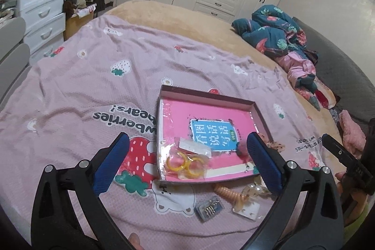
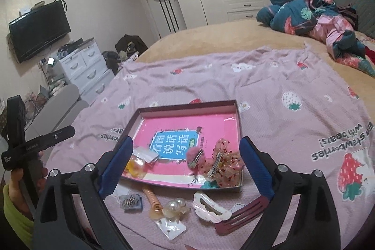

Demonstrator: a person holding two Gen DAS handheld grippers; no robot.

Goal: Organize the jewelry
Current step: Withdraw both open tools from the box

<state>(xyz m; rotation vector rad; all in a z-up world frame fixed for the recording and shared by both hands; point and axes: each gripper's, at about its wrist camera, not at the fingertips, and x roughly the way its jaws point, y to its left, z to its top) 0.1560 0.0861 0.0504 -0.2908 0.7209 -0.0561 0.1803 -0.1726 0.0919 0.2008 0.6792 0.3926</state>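
Holding bagged yellow rings (image 1: 185, 164) and hair clips (image 2: 211, 162), shallow box (image 2: 187, 107).

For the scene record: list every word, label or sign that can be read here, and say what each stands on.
"看图说话写话": blue label on the pink book lying in the shallow box.
"strawberries with bears!": printed upside down on the pink blanket.
"wberries" and "bears!": the same print, partly covered, on the blanket beside the box in the left wrist view.
Small green badge on the label, and white lettering on the left gripper's body: too small to read.
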